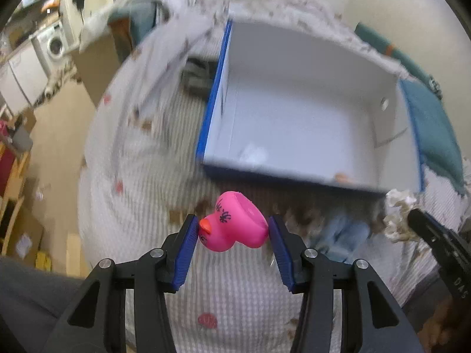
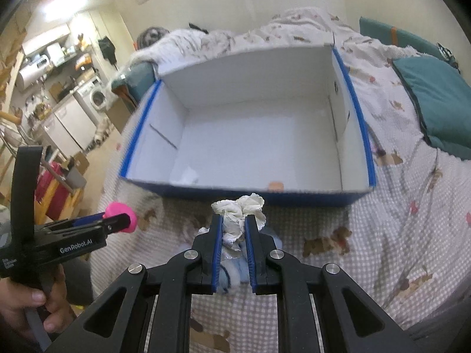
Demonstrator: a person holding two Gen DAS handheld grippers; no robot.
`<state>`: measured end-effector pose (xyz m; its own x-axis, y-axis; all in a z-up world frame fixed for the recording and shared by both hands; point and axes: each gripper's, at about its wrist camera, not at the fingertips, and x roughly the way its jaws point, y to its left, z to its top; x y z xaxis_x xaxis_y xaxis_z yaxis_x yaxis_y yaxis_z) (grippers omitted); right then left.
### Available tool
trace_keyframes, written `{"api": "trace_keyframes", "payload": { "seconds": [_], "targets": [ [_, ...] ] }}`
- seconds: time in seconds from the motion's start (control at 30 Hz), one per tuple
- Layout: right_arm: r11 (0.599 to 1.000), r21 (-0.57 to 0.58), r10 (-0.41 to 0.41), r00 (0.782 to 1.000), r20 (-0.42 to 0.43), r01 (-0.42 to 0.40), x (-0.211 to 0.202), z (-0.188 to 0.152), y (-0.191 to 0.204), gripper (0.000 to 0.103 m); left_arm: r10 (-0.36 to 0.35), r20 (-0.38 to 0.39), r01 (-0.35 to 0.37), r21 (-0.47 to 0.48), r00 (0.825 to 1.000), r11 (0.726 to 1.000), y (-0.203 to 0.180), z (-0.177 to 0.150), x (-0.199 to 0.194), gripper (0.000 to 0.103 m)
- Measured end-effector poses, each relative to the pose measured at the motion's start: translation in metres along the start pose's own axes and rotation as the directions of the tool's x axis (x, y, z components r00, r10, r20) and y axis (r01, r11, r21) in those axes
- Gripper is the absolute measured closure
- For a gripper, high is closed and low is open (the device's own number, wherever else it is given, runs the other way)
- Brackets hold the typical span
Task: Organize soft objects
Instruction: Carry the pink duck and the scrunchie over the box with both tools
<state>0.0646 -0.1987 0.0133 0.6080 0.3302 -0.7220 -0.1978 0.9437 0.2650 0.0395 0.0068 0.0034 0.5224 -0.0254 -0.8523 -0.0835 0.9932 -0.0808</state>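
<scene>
A pink rubber duck (image 1: 234, 225) with an orange beak is pinched between the blue pads of my left gripper (image 1: 232, 226), lifted over the checked bedspread (image 1: 141, 206). The same pink rubber duck (image 2: 122, 213) shows at the tip of the left gripper (image 2: 117, 219) in the right wrist view. My right gripper (image 2: 232, 225) is shut on a cream ruffled cloth (image 2: 240, 210), over a pale blue fabric item (image 2: 235, 267). In the left wrist view that cream cloth (image 1: 399, 214) appears beside the right gripper's fingers (image 1: 432, 232). Just beyond both stands a blue box (image 2: 294, 198) with a white inside (image 1: 294, 111).
A teal pillow (image 2: 435, 100) lies right of the box. A rumpled patterned blanket (image 2: 265, 35) is heaped behind it. The bed's left edge drops to a floor with cardboard boxes (image 1: 23, 235) and a washing machine (image 2: 97, 95) beyond. A hand (image 2: 26, 303) holds the left gripper's handle.
</scene>
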Motion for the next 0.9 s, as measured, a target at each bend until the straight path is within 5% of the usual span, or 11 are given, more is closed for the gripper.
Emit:
{"api": "trace_keyframes", "payload": {
  "seconds": [0.2, 0.47, 0.57, 0.9],
  "targets": [
    [1.000, 0.005, 0.015, 0.998, 0.058, -0.015, -0.004, 0.033, -0.004, 0.086, -0.012, 0.087, 0.007, 0.063, 0.996, 0.998, -0.018, 0.038, -0.016, 0.057],
    [0.998, -0.051, -0.017, 0.996, 0.084, 0.021, 0.021, 0.075, -0.018, 0.086, -0.012, 0.088, 0.002, 0.110, 0.996, 0.994, -0.031, 0.084, 0.014, 0.057],
    [1.000, -0.006, 0.028, 0.997, 0.071, -0.028, 0.039, 0.077, -0.032, 0.086, -0.039, 0.075, 0.032, 0.091, 0.996, 0.995, -0.035, 0.088, 0.038, 0.057],
    [0.998, 0.008, -0.060, 0.998, -0.034, 0.060, 0.073, 0.064, -0.043, 0.086, 0.019, 0.070, -0.029, 0.137, 0.997, 0.990, -0.045, 0.071, 0.076, 0.057]
  ]
}}
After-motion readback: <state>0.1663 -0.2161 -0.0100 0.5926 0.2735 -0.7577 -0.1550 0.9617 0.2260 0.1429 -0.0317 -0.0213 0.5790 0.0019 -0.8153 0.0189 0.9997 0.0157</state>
